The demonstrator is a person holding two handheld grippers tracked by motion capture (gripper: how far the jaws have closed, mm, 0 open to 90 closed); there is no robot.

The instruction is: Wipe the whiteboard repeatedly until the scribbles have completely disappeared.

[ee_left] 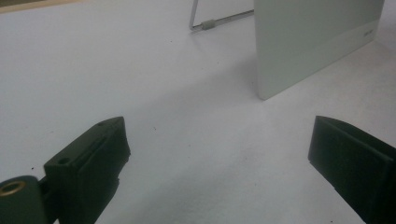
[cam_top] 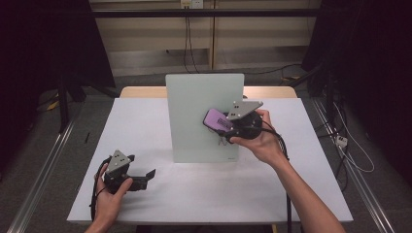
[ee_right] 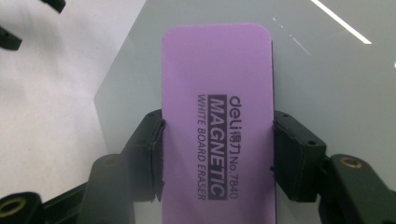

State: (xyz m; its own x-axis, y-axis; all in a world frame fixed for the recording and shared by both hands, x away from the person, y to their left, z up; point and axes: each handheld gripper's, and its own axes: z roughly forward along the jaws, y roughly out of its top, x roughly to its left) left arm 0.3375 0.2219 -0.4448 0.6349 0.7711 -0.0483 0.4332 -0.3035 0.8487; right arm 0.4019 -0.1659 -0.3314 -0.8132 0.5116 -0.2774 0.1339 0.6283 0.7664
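Purple rounded plastic whiteboard eraser (ee_right: 217, 121): smooth, matt, printed lettering. Pale upright glass board (cam_top: 194, 107): glossy, reflective. White table cover (cam_top: 214, 189): matt, smooth. Black plastic gripper pads (ee_right: 289, 149): matt.

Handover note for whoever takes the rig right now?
Right gripper: shut on the purple whiteboard eraser, fingers clamping its long sides, held in front of the upright whiteboard.
Left gripper: open, nothing between its fingers, low over the table left of the board.
Board stands on its wire stand mid-table; faint marks show low on its face, just below the eraser.
Done: eraser picked up and brought to the board.
Left: probably wipe those marks off, then set the eraser down.
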